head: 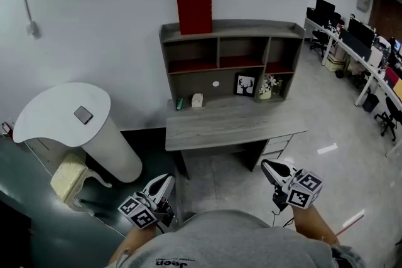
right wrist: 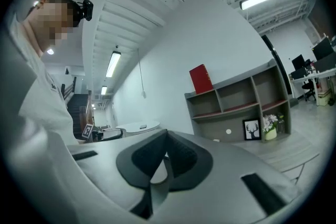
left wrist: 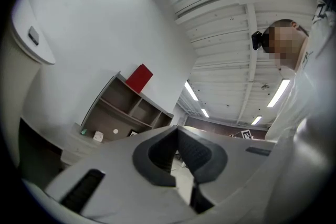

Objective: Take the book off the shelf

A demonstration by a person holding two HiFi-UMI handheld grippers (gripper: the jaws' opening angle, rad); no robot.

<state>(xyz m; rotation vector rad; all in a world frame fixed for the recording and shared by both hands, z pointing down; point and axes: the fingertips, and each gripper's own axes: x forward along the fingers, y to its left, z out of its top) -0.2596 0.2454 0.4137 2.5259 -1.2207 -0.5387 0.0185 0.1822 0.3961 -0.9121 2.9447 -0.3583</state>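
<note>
Book, red, stands upright on top of the shelf, left of its centre. Left gripper and right gripper are well apart from the shelf, jaws closed together on nothing.

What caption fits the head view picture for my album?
Left gripper and right gripper, both shut, face a red book atop the shelf.

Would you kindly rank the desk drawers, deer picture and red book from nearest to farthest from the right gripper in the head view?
1. Desk drawers, under the desk's right end.
2. Deer picture, at the desk's back.
3. Red book, standing on top of the shelf.
</note>
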